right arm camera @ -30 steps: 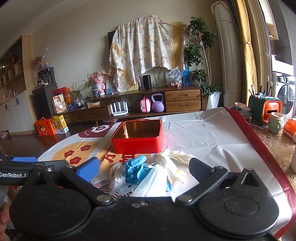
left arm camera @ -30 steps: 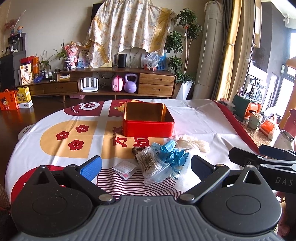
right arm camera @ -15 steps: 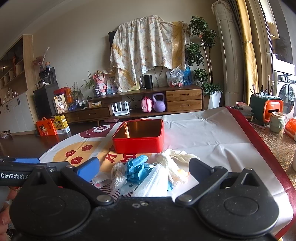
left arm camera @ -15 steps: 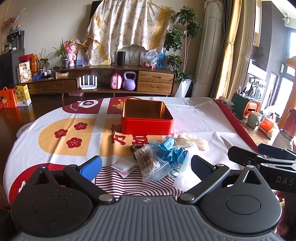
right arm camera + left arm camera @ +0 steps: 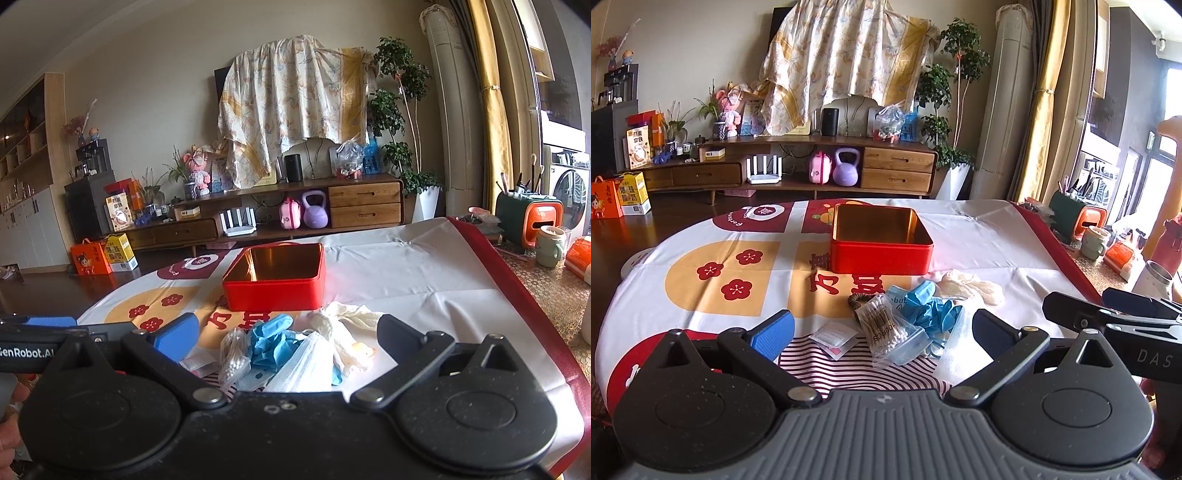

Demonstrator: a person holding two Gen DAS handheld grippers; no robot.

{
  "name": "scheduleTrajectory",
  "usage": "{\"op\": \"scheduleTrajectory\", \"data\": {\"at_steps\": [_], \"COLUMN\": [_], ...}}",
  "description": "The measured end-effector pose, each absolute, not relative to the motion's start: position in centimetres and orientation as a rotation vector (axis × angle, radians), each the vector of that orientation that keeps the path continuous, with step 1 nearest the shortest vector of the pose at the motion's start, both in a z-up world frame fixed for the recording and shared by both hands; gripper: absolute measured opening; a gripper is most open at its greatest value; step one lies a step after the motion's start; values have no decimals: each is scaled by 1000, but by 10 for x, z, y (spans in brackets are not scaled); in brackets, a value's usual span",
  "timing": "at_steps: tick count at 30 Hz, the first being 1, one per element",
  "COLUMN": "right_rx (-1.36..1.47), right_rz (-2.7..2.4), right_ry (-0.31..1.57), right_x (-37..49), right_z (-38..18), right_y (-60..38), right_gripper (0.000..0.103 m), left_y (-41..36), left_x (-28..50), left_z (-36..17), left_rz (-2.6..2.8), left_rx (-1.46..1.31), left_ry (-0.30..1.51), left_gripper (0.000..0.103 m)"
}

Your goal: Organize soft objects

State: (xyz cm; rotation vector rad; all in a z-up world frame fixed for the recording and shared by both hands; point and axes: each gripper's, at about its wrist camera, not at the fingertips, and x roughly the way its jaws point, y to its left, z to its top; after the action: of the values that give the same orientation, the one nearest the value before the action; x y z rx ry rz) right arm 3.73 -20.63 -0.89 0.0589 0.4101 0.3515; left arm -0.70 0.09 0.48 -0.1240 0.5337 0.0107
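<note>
Left wrist view, nearest first: my left gripper (image 5: 882, 334), fingers spread wide, holding nothing, above the near edge of the tablecloth (image 5: 701, 280). Between its fingers lies a small flat sachet (image 5: 833, 338), then a clear bag of cotton swabs (image 5: 882, 325) touching a heap of blue gloves (image 5: 929, 306). Just beyond the gloves, a cream cloth (image 5: 975, 286). Behind the heap, a red tin (image 5: 879, 251), lid off, nothing visible inside. At the right edge, my right gripper (image 5: 1108, 314) seen side-on.

Right wrist view, nearest first: my right gripper (image 5: 288, 343), fingers likewise wide apart and holding nothing. Directly ahead, a white gauzy bag (image 5: 303, 365) leaning on the blue gloves (image 5: 269, 339), the swab bag (image 5: 232, 354) to their left, the cream cloth (image 5: 343, 328) to their right. The red tin (image 5: 275, 291) stands just behind them. Farthest back, a wooden sideboard (image 5: 295, 210) under a draped sheet (image 5: 291, 103).
</note>
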Motion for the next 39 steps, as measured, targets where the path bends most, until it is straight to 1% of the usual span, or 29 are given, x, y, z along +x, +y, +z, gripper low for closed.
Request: {"op": "scheduleTrajectory", "data": {"at_steps": [7,26,33,39], "right_rx": [64,68,57,27], "right_rz": [373,382,392,395], "right_ry": [372,360,393,452], "right_x": [31,30,36,55], "right_z": [-9,-11,-15,-29], "right_y": [-208,-208,-202,-200], "right_gripper": [101,102,102,101], "left_y": [2,2,5,13], "left_x": [-13,-15,-7,13], "left_z": [9,10,5,-7], "left_rz": [7,8,6,10], "left_rx": [-121,-116,-123,-139], "left_ry": [504,497,518,574], "left_gripper": [103,103,103,103]}}
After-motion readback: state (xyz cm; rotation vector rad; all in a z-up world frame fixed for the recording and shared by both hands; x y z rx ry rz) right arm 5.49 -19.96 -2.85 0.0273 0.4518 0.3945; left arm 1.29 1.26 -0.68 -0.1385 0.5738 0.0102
